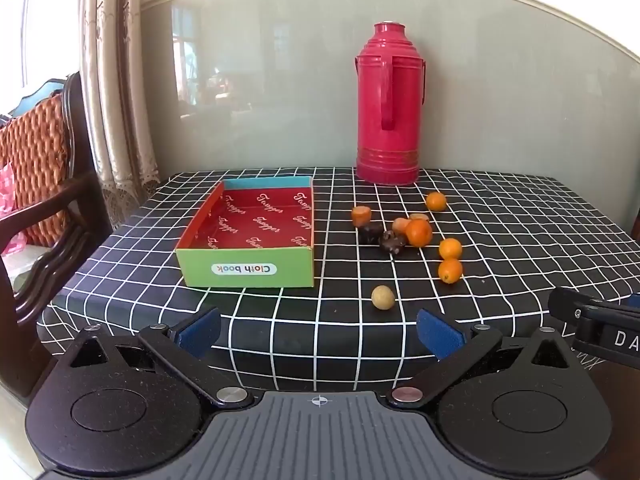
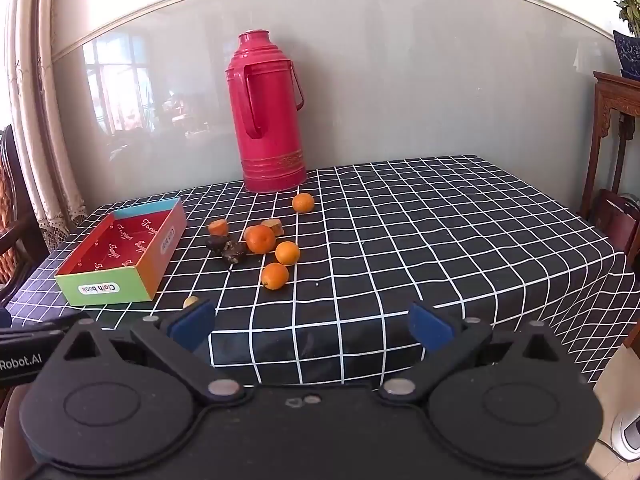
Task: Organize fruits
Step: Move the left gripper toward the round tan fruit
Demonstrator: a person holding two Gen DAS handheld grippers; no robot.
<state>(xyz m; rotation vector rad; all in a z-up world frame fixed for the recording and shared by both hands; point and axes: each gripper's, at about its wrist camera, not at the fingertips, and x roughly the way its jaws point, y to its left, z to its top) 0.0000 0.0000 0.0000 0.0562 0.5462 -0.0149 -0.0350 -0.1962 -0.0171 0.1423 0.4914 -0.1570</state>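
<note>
Lying beyond spread tongs point(image 1: 318, 334): fruits point(image 1: 419, 233).

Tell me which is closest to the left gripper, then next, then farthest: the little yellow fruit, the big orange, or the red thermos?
From the left wrist view, for the left gripper:
1. Little yellow fruit, just ahead, slightly right.
2. Big orange, mid-table in the fruit cluster.
3. Red thermos, at the back by the wall.

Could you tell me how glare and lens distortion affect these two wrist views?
Left wrist view: the window blows out at the far left and reflects in the glossy wall panel; right wrist view: the same reflection sits beside the red thermos; both bend the wall trim.
</note>
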